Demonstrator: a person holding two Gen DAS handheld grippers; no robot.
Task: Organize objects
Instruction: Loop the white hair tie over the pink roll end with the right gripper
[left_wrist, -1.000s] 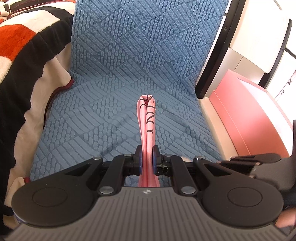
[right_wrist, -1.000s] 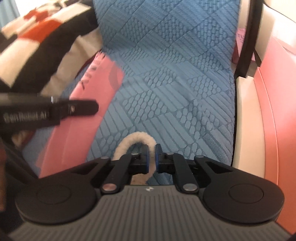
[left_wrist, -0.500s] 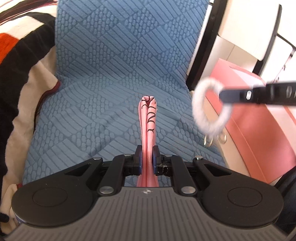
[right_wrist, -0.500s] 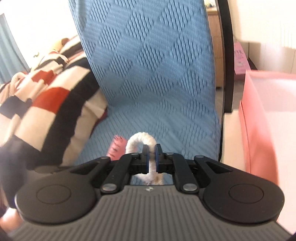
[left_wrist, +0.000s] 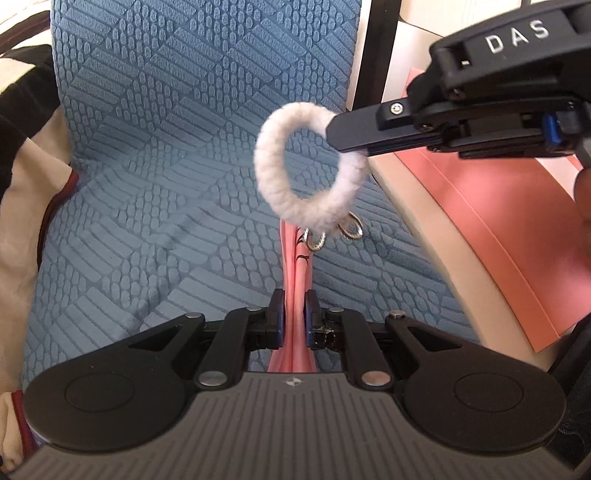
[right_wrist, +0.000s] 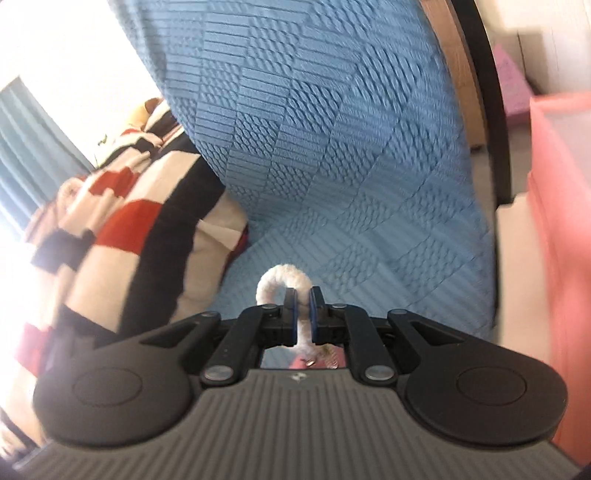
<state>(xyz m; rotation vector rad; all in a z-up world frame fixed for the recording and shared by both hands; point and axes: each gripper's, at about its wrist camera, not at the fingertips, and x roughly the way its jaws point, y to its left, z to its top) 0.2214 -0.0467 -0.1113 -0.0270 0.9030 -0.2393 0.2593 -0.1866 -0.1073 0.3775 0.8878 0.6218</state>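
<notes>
- "DAS" in white capitals on the black body of the right gripper (left_wrist: 347, 138).
- Dark lettering on the pink item (left_wrist: 295, 295) is too folded to read.

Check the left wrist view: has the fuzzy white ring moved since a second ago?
Yes. The white ring, clamped in the right tongs, was out of view, then came in from the right past the pink box and now hangs over the blue cover.

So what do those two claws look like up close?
Both are black plastic. The left claw has two flat linked arms, round silver bolts, blue finger pads and a grey ribbed base behind it. The right claw looks the same, long and thin from the side, with white letters DAS on top.
</notes>
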